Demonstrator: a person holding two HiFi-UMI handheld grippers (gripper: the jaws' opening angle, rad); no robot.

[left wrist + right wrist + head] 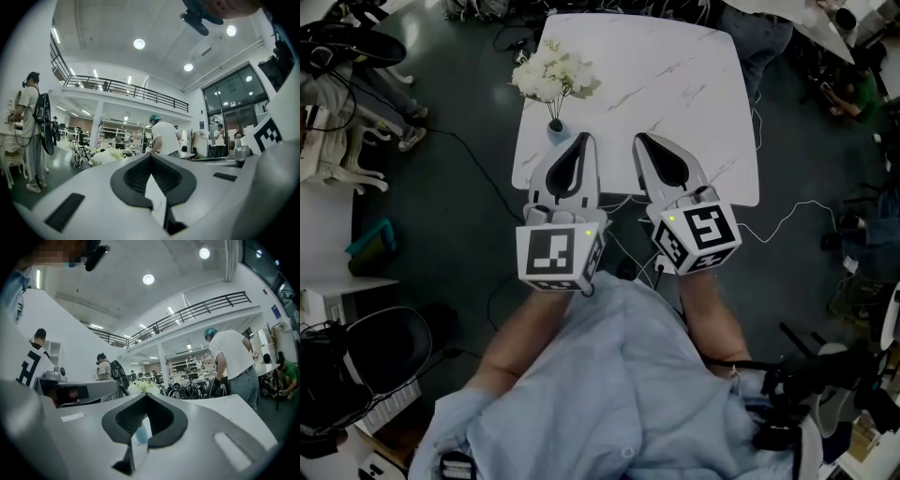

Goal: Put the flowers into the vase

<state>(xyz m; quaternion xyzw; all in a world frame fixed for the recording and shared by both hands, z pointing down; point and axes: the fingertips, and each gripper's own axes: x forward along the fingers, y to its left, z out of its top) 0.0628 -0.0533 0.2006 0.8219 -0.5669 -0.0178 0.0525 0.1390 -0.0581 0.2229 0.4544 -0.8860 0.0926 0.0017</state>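
Note:
White flowers [553,73] stand in a small light-blue vase [556,129] near the left front corner of a white marble table [675,84]. Both grippers are held level over the table's front edge, side by side. My left gripper [579,141] is shut and empty, its tips just right of the vase. My right gripper [642,141] is shut too, with nothing in it. In the left gripper view the flowers [105,157] show left of the closed jaws [151,155]. In the right gripper view the flowers [143,386] rise behind the jaw tips [146,395], and the vase [141,433] shows through the gap.
Cables [787,220] trail over the dark floor around the table. A white chair [337,159] stands at the left and a black office chair [366,356] at the lower left. A person in a white shirt [229,357] stands beyond the table's far side.

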